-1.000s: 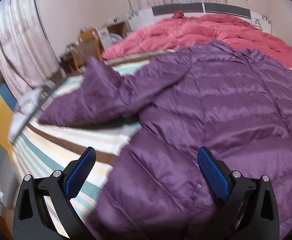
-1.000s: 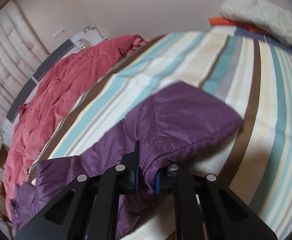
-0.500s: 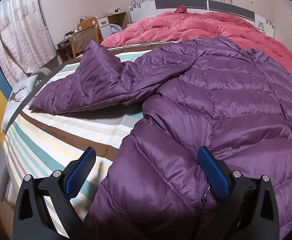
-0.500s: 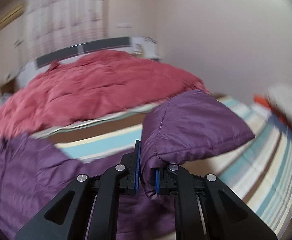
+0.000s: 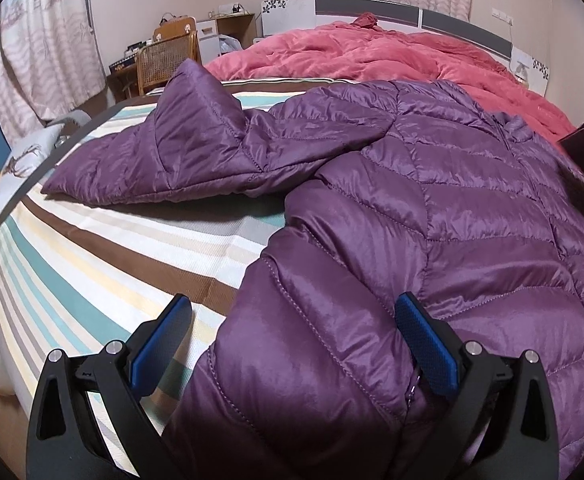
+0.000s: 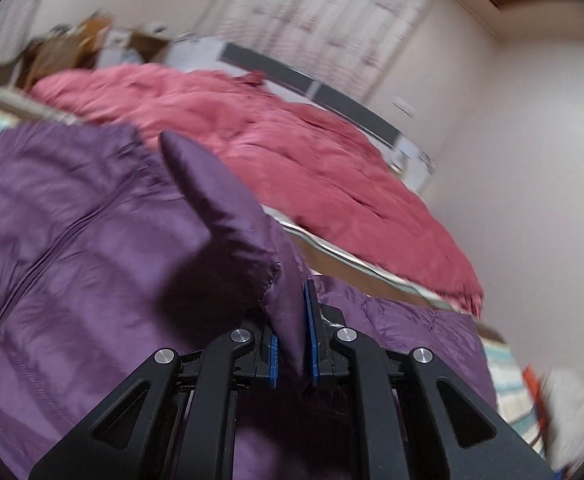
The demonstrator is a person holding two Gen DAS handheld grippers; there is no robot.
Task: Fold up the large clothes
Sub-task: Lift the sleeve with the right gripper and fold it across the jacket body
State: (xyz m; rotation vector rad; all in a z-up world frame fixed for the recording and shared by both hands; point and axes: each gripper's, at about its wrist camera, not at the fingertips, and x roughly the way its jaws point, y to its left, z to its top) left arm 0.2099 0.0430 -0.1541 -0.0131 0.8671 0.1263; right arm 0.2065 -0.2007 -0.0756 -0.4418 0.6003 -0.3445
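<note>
The right-wrist view is motion-blurred — curtains [image 6: 332, 12] smeared, jacket [image 6: 72, 240] cut off at the left edge.

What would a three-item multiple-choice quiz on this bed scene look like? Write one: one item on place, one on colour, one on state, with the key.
1. Where does the jacket's spread-out sleeve lie?
A. On the striped sheet
B. On the pink duvet
C. On the chair

2. What colour is the puffer jacket?
A. Green
B. Purple
C. Black

3. How is the right claw?
A. Wide open, empty
B. Shut on a pillow
C. Shut on jacket fabric

Key: 1 A, the sleeve rests on the striped sheet, short of the pink duvet. 2 B, its quilted shell is purple in both views. 3 C, purple fabric is pinched between its blue pads, while the left claw stands open.
</note>
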